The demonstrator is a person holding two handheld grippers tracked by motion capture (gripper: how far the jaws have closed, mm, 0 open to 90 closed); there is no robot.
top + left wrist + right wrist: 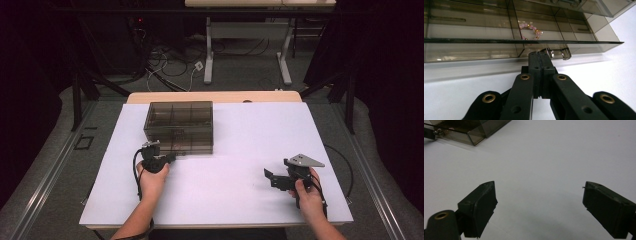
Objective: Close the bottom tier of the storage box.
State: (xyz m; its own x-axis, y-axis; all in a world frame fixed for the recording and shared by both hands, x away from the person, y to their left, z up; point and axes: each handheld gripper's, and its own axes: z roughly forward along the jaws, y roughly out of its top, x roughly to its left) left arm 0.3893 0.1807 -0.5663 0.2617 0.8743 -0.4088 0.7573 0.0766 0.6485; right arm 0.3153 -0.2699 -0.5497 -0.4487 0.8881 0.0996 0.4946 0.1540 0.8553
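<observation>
Writing or labels cannot be read on anything in these frames. Near the far left of the white table [240, 150] sits a smoky, see-through compartment box [178, 127], its lid lifted slightly off the body. The left gripper [170, 158] is at the box's near edge; the left gripper view shows its jaws pressed together right at the silvery latch [559, 53] under the lid's rim, though whether they pinch the latch cannot be told. That view also reveals a pink bead bracelet [531, 31] in a middle compartment, which the high view is too dim to show. The right gripper [272, 179] hovers well apart at the near right, jaws wide apart over bare table. Beyond the table's far edge, cables [170, 65] and desk legs [208, 55] crowd the floor.
</observation>
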